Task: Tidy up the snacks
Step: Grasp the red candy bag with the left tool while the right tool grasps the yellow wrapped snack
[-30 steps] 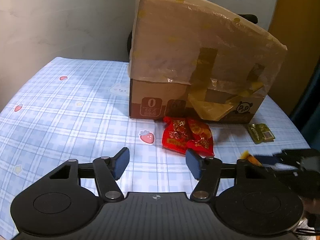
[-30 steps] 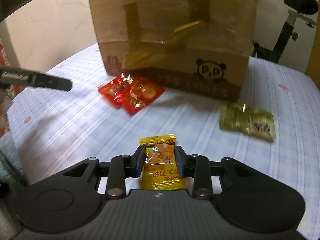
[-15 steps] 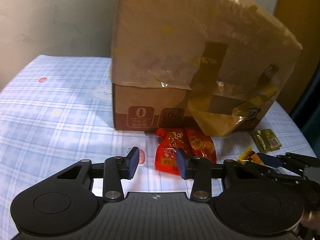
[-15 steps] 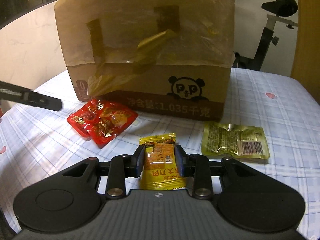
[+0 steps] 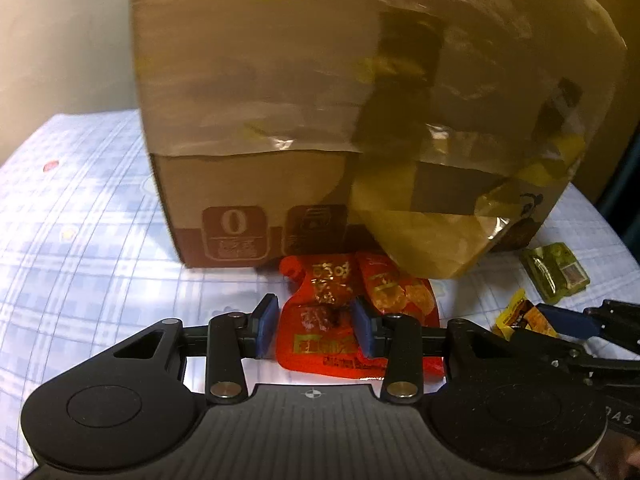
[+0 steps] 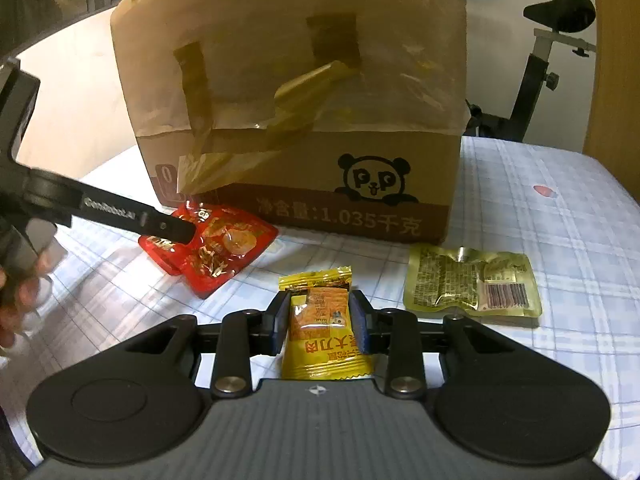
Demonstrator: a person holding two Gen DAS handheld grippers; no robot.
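Two overlapping red snack packets (image 5: 328, 292) (image 6: 224, 248) lie on the checked tablecloth against the front of a taped cardboard box (image 5: 280, 100) (image 6: 300, 80). My left gripper (image 5: 316, 330) straddles the nearer red packet. Its blue pads stand on either side of the packet without clearly pressing it, and the packet lies flat. My right gripper (image 6: 319, 326) is shut on a yellow snack packet (image 6: 320, 344), held just above the cloth to the right of the red ones. In the left wrist view, that yellow packet (image 5: 516, 316) and the right gripper (image 5: 548, 328) show at the right edge.
A green vacuum-sealed packet (image 6: 468, 284) (image 5: 556, 272) lies on the cloth by the box's right corner. The tall box blocks the way ahead. The tablecloth (image 5: 100, 240) stretches left. An exercise bike (image 6: 560, 20) stands behind the table. A hand (image 6: 16, 304) holds the left tool.
My left gripper narrowed its jaws, then moved forward and down until the red packet came between its pads. The right gripper kept the yellow packet and turned slightly.
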